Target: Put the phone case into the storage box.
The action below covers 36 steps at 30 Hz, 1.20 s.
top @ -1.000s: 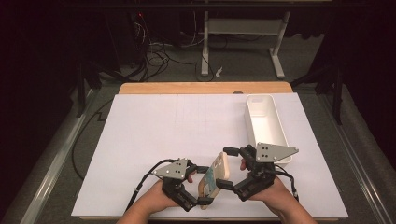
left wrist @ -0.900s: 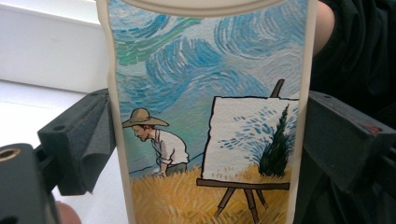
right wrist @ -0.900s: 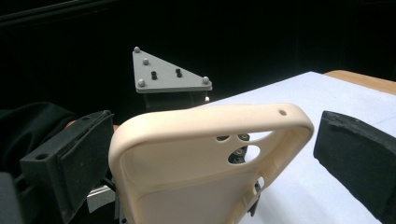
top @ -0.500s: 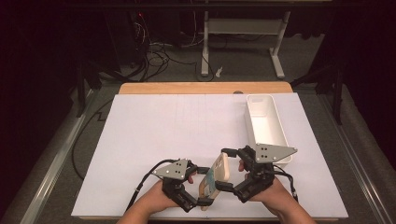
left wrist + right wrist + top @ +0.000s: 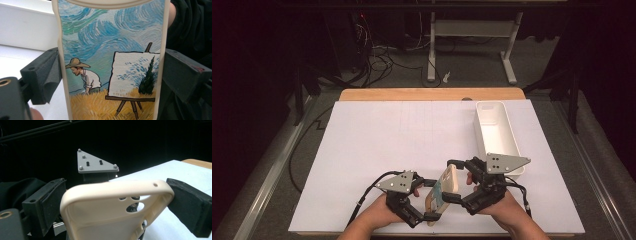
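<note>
A cream phone case (image 5: 443, 192) is held on edge just above the table's front edge, between both grippers. Its back shows a painted scene of a man in a straw hat at an easel (image 5: 112, 62). My left gripper (image 5: 432, 201) is shut on the case's lower part, its pads (image 5: 48, 75) pressing the two long edges. My right gripper (image 5: 453, 180) is shut on the upper end near the camera cutout (image 5: 133, 206); the case's hollow inside (image 5: 105, 220) faces its camera. Hands come in from the bottom edge.
A long white bin (image 5: 480, 135) stands at the right side of the white tabletop (image 5: 402, 140), just beyond the right gripper; its wall (image 5: 25, 30) shows behind the case. The left gripper's grey plate (image 5: 96, 165) shows past the case. Cables and a desk frame lie beyond the table.
</note>
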Motion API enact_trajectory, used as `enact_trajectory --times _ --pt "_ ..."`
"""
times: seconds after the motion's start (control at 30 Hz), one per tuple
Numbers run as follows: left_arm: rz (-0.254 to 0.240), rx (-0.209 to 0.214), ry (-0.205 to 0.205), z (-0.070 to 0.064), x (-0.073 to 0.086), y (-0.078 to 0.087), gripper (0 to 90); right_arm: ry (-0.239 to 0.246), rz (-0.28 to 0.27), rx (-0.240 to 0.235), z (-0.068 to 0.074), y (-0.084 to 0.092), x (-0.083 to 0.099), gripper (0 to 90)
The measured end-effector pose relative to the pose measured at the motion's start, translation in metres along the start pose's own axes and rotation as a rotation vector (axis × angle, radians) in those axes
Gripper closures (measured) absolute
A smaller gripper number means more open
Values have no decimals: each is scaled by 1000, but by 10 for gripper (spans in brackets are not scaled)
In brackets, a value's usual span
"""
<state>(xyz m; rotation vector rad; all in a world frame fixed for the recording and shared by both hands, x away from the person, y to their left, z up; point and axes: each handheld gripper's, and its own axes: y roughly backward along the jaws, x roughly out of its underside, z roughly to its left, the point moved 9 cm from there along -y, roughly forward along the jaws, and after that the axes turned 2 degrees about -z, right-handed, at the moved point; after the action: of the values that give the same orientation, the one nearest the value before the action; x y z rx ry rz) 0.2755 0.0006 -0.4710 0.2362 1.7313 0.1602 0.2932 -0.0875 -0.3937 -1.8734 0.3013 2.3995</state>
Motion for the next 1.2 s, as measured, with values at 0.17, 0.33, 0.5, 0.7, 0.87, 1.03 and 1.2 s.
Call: enact_trajectory --times 0.17,0.33,0.5,0.7,0.87,1.03,1.2 --pt "1 -2 -3 0 0 0 104 -5 -8 -1 -1 1 0 90" --pt "2 -3 -4 0 0 0 104 -9 -14 -2 -1 1 0 104" --pt "1 -6 -6 1 0 0 104 -9 -19 -1 -1 1 0 112" --pt "6 -12 -1 1 1 -1 104 -10 -14 6 -2 1 0 120" --pt "3 -17 -1 2 1 -1 104 -13 -15 11 -2 1 0 125" --pt "3 -20 1 1 1 -2 102 -17 -13 13 -2 0 0 127" --pt "2 -24 0 2 1 -2 100 -16 -12 17 -2 0 0 128"
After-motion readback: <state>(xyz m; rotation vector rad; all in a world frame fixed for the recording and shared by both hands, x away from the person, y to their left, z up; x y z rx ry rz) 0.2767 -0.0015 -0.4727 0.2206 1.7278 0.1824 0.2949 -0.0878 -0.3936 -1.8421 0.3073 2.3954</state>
